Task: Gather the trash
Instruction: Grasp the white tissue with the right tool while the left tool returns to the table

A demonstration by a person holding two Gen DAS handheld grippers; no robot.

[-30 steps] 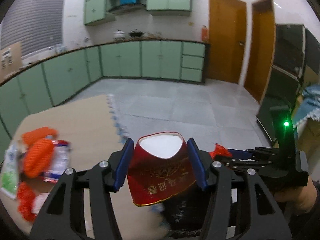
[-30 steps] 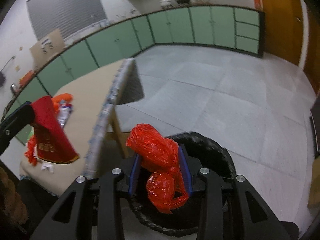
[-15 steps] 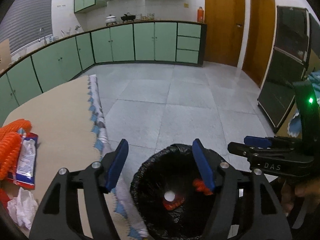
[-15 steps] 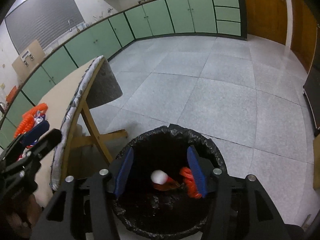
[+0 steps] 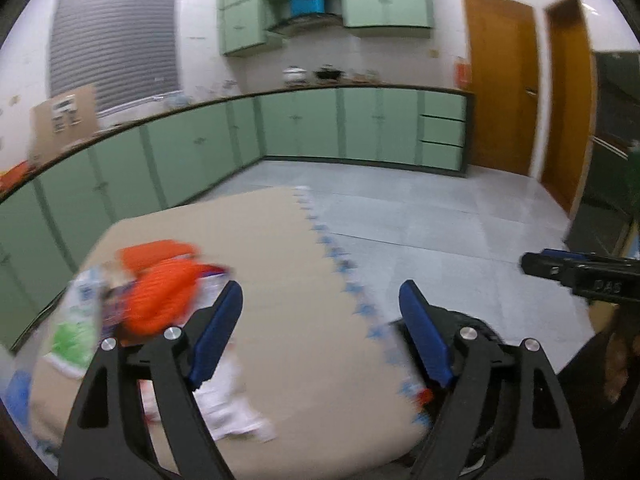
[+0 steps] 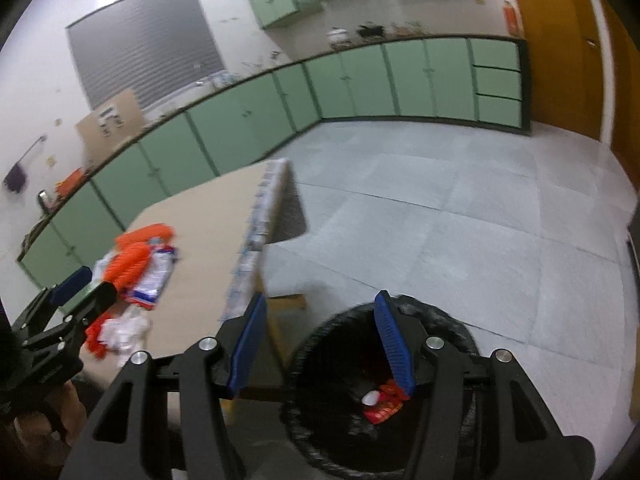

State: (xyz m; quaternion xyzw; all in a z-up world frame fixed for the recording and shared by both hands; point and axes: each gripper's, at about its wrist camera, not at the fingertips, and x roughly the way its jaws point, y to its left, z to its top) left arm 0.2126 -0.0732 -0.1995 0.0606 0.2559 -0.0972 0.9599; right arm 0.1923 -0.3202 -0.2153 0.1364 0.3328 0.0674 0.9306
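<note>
My left gripper (image 5: pixel 320 312) hangs over the tan table (image 5: pixel 304 256); its jaws are opening and hold nothing. Left of it lies a trash pile: orange netting (image 5: pixel 160 292), a green-and-white wrapper (image 5: pixel 74 332) and crumpled white paper (image 5: pixel 228 408). The same pile shows in the right wrist view, with the netting (image 6: pixel 132 256) and white paper (image 6: pixel 128 328). My right gripper (image 6: pixel 320 344) is open and empty above the rim of the black-lined bin (image 6: pixel 344 420), which stands on the floor beside the table. A red cup and red bag (image 6: pixel 384 400) lie inside the bin.
The table's fringed cloth edge (image 6: pixel 256 232) and wooden leg (image 6: pixel 280 336) stand just left of the bin. Green cabinets (image 5: pixel 304 128) line the far walls. Grey tiled floor (image 6: pixel 460 220) stretches beyond. Orange doors (image 5: pixel 500 92) are at the right.
The red cup and the red bag left the grippers and now lie in the bin. Both grippers opened. The left one swung from over the bin back to the table; the right one rose.
</note>
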